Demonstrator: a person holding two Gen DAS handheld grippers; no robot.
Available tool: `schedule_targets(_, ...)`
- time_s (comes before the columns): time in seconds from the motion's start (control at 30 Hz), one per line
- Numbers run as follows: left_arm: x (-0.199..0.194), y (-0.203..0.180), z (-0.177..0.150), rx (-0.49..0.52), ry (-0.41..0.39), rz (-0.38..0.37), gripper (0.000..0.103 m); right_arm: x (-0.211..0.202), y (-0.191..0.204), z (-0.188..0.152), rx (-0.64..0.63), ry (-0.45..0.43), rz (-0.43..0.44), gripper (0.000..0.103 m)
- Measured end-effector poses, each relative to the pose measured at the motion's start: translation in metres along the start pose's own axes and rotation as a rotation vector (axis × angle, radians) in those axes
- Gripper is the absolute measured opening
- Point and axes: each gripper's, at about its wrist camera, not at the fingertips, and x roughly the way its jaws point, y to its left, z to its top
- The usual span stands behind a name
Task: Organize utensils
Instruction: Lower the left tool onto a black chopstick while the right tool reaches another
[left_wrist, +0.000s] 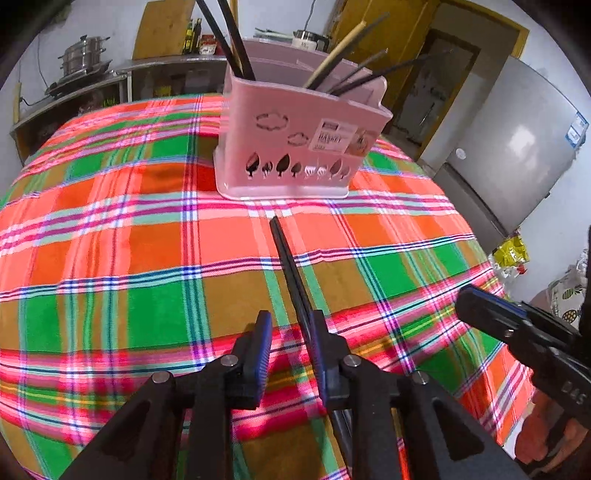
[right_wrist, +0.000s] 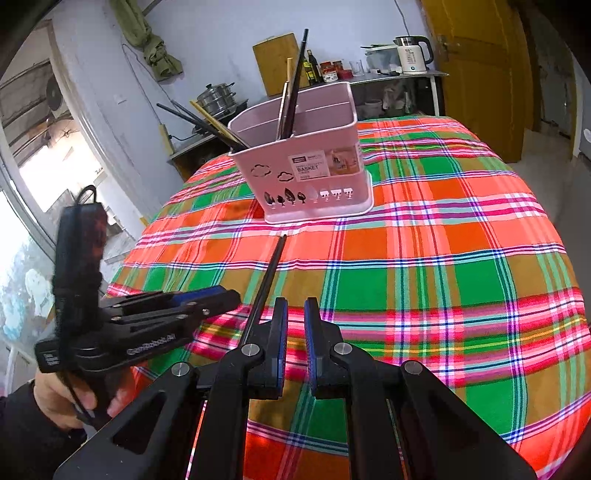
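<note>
Table (left_wrist: 110, 258), covered in a bright plaid cloth: one pink basket (left_wrist: 295, 147) stood toward its far edge, divided into compartments, with dark and wooden chopsticks (left_wrist: 343, 70) leaning out of it at several angles, some to either side. One pair of black chopsticks (left_wrist: 291, 269) lay flat on the cloth between the basket and the near edge, tips pointing toward the basket and stopping just short of it. Left gripper (left_wrist: 291, 332): low over the near edge, jaws parted, the near end of the black pair lying between them against the right finger, the left finger standing clear of it; nothing clamped. Right gripper (right_wrist: 295, 317): beside the left one, over the same edge, jaws nearly together with a narrow gap between the pads, nothing between them; the black pair lay just to its left. A hand (right_wrist: 62, 402) in a dark sleeve held the left gripper's handle.
</note>
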Motion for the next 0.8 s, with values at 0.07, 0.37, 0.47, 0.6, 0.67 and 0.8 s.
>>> schedule_targets(0.07,0.009,-0.001,0.0,0.001,0.018,0.021,0.021,0.0,-0.003,0.001,0.005,-0.001,-0.002,0.009)
schedule_targets(0.37,0.019,-0.011,0.0,0.006,0.013,0.075,0.032,-0.003,-0.011,0.0,0.025,-0.013,-0.001,0.009)
schedule_targets(0.47,0.022,-0.018,0.002,0.035,0.018,0.107,0.037,-0.003,-0.013,0.0,0.032,-0.014,-0.002,0.009)
schedule_targets(0.6,0.021,-0.015,0.001,0.013,0.014,0.102,0.037,-0.006,-0.016,0.0,0.036,-0.021,0.0,0.009)
schedule_targets(0.67,0.02,-0.013,0.0,0.028,0.015,0.123,0.037,-0.007,-0.016,0.0,0.037,-0.024,0.001,0.009)
schedule_targets(0.8,0.013,-0.006,-0.006,0.04,0.01,0.169,0.027,-0.007,-0.014,0.0,0.035,-0.023,0.005,0.009)
